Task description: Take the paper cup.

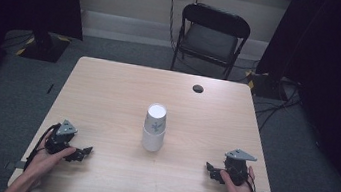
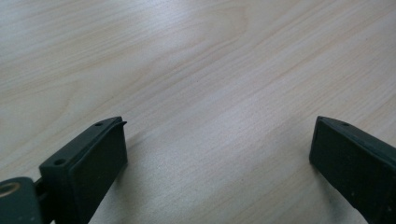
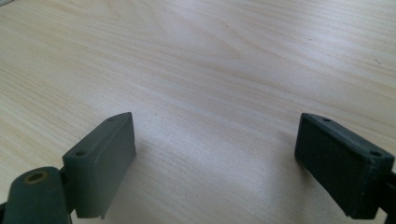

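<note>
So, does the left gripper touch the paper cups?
Apart. The high view shows bare table between the left gripper and the paper cups.

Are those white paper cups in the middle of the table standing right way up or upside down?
Upside down: the stacked white paper cups narrow toward a closed flat top, widest at the wooden table.

- Stack of white paper cups (image 1: pixel 154 127): upside down at the middle of the light wooden table (image 1: pixel 108 92).
- Left gripper (image 1: pixel 84 152): on the near left of the table.
- Right gripper (image 1: pixel 210 170): near right, well apart from the cups.
- Black folding chair (image 1: pixel 212 37): behind the far edge.
</note>
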Demonstrator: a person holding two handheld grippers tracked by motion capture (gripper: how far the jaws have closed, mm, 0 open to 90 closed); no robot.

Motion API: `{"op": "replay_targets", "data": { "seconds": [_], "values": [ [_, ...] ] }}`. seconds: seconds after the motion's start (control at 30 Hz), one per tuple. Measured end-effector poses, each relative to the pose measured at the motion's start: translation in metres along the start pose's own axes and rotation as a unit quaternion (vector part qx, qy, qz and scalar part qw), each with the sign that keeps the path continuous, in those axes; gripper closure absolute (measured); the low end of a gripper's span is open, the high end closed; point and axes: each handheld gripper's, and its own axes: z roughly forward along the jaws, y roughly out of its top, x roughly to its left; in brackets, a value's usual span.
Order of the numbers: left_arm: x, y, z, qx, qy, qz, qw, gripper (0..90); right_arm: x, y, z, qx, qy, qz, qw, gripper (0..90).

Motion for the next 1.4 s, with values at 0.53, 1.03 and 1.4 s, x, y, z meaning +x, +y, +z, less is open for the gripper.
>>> {"op": "replay_targets", "data": {
  "seconds": [0.53, 1.03, 1.4],
  "values": [
    [0.006, 0.001, -0.008, -0.011, -0.007, -0.053, 0.9985, 18.6, 0.001, 0.0, -0.001, 0.001, -0.004, 0.005, 1.0, 11.9],
    [-0.019, 0.022, -0.031, -0.062, -0.063, -0.01, 0.996, 27.6, 0.002, 0.0, 0.0, 0.001, -0.008, 0.009, 0.9999, 11.9],
    [-0.042, 0.037, -0.038, -0.104, -0.09, 0.006, 0.9905, 29.4, 0.003, 0.0, 0.0, 0.001, -0.009, 0.009, 0.9999, 11.9]
  ]
}}
